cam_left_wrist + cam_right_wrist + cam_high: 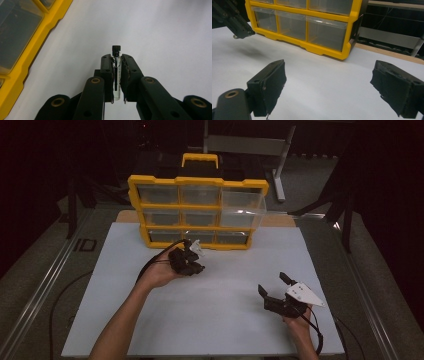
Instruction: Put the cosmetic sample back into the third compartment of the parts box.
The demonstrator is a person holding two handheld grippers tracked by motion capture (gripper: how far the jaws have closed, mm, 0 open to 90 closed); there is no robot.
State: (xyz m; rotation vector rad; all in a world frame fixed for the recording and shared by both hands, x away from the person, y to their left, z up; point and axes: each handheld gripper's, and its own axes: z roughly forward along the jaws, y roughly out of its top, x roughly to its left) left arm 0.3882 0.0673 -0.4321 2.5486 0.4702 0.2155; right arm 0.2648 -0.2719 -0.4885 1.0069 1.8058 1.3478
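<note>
My left gripper (116, 59) is shut on a small clear glass vial (117, 82) with a black cap (116, 49) that sticks out past the fingertips. In the high view that gripper (191, 261) hovers over the white board just in front of the yellow drawer organizer (197, 212); the right gripper view catches it (240, 26) at the top left. My right gripper (272, 284) rests near the board's front right, jaws wide apart, nothing between them (329, 82). The organizer's top right clear drawer (243, 205) is pulled out.
The white board (225, 320) covers the table. The organizer's yellow frame (32, 45) runs along the left of the left gripper view, and its lower drawers (325, 31) stand ahead of the right gripper. A metal stand (280, 170) sits behind.
</note>
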